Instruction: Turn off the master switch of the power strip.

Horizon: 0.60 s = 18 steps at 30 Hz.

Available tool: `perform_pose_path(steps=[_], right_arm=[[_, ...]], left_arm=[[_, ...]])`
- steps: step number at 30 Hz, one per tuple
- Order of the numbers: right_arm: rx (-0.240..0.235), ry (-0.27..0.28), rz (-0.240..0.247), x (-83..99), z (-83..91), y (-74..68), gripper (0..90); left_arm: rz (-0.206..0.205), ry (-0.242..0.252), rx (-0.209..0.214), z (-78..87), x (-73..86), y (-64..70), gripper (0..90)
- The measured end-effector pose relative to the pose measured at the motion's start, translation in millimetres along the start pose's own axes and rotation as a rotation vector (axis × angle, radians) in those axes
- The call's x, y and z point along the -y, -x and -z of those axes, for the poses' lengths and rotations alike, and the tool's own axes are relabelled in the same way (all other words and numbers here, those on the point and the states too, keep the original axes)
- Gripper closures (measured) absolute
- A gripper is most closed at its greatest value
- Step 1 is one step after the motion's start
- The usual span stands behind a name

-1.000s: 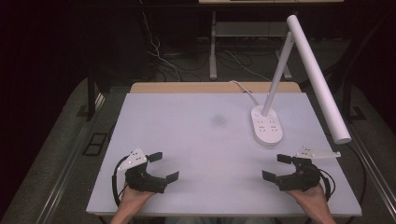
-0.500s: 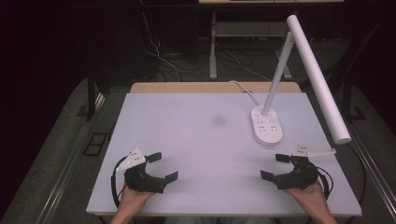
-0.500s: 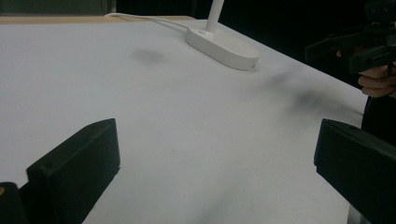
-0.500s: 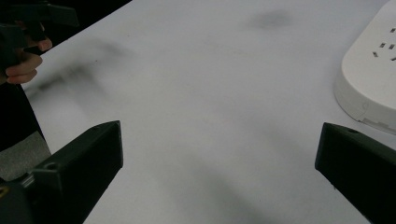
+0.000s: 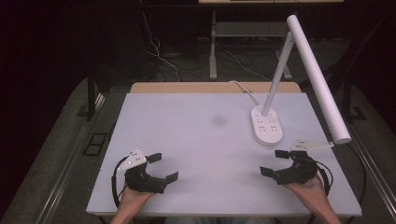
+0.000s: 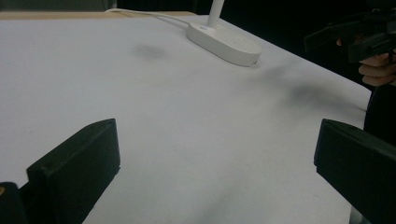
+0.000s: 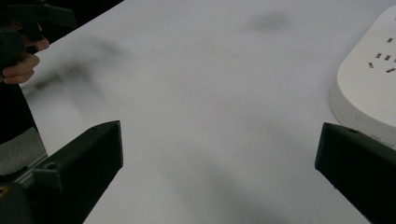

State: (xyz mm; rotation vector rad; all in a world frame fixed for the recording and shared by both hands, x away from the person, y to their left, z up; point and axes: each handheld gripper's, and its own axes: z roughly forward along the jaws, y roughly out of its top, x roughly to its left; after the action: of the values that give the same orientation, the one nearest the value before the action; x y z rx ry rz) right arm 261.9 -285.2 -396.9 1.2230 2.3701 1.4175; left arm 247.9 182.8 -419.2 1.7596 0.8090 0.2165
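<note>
- Since the earlier high-view pictures, the right gripper (image 5: 280, 163) has shifted slightly up the table toward the lamp base (image 5: 266, 126), turning a little; the left gripper (image 5: 163, 167) sits where it was.
- Both tools stand with jaws wide apart and nothing between them; each gripper view shows bare tabletop in the gap.
- From the right gripper, the lamp base lies at about 12 o'clock, near but not touching. From the left gripper it lies at about 2 o'clock, well apart, so the right hand (image 5: 308, 186) is plainly the nearer.
- In the high view the base's long axis runs roughly 12 to 6 o'clock, along the right gripper's line of reach.
- It is a smooth white oblong with rounded ends, probably hard plastic, with small socket slots (image 7: 382, 58) on top.
- A slim white stem (image 5: 279, 70) rises from its far end to a long tube head (image 5: 317, 77) slanting toward 5 o'clock over the right hand.
- The table (image 5: 196, 140) is matte, pale and flat, with a faint grey smudge (image 5: 218, 120).
</note>
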Motion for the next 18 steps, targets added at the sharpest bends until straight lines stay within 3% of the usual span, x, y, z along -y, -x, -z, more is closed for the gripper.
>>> perform_pose_path(steps=[18], right_arm=[[0.005,-0.025,0.037,-27.1,-2.0,4.5,0.3]], left_arm=[[0.008,0.017,-0.009,2.7,0.0,-0.8,0.0]])
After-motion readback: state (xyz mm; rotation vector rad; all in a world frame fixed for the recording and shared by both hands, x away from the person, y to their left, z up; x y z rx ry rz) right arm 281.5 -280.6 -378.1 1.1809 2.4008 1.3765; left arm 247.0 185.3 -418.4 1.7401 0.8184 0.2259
